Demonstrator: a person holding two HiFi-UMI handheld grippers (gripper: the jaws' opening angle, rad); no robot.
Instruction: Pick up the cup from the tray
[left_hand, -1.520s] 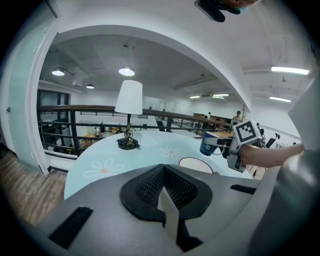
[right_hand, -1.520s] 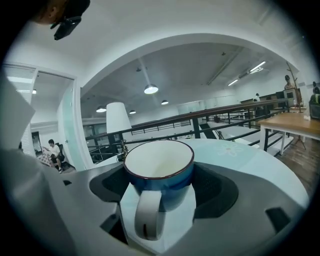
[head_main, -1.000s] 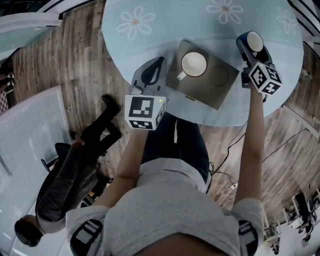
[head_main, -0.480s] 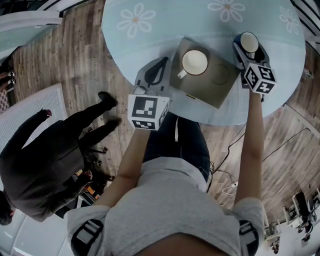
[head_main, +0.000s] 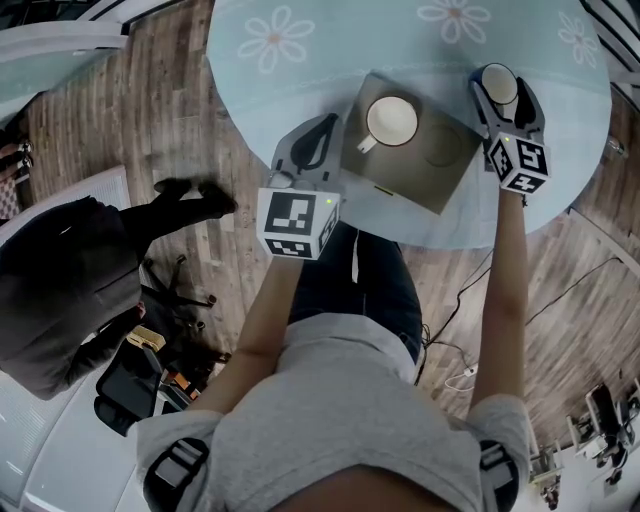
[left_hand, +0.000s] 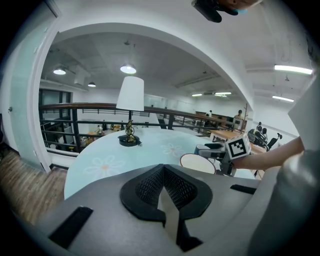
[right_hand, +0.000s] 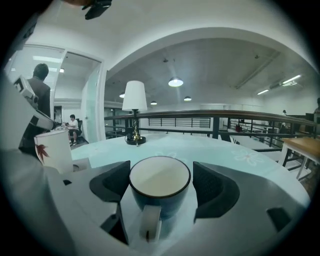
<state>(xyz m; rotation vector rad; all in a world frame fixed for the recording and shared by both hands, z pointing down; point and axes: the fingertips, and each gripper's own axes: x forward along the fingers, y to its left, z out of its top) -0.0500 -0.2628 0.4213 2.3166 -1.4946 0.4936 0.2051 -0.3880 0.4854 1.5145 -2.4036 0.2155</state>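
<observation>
A dark blue cup (head_main: 499, 83) with a white inside sits between the jaws of my right gripper (head_main: 501, 92), which is shut on it, over the table just right of the tray (head_main: 440, 190). The right gripper view shows the same cup (right_hand: 160, 177) between the pads, handle toward the camera. A white cup (head_main: 391, 120) stands on the tray's left part, and a round mark (head_main: 437, 152) shows beside it. My left gripper (head_main: 324, 124) is shut and empty at the table's near edge, left of the tray; its pads (left_hand: 150, 187) meet.
The round pale blue table (head_main: 300, 70) has daisy prints. A lamp (left_hand: 130, 107) stands at its far side. A person in dark clothes (head_main: 60, 290) is on the wooden floor at the left. A cable (head_main: 460, 290) runs over the floor on the right.
My right gripper has shifted a little left with the blue cup in it. The left gripper edged slightly toward the tray. The person on the floor walked to the left.
</observation>
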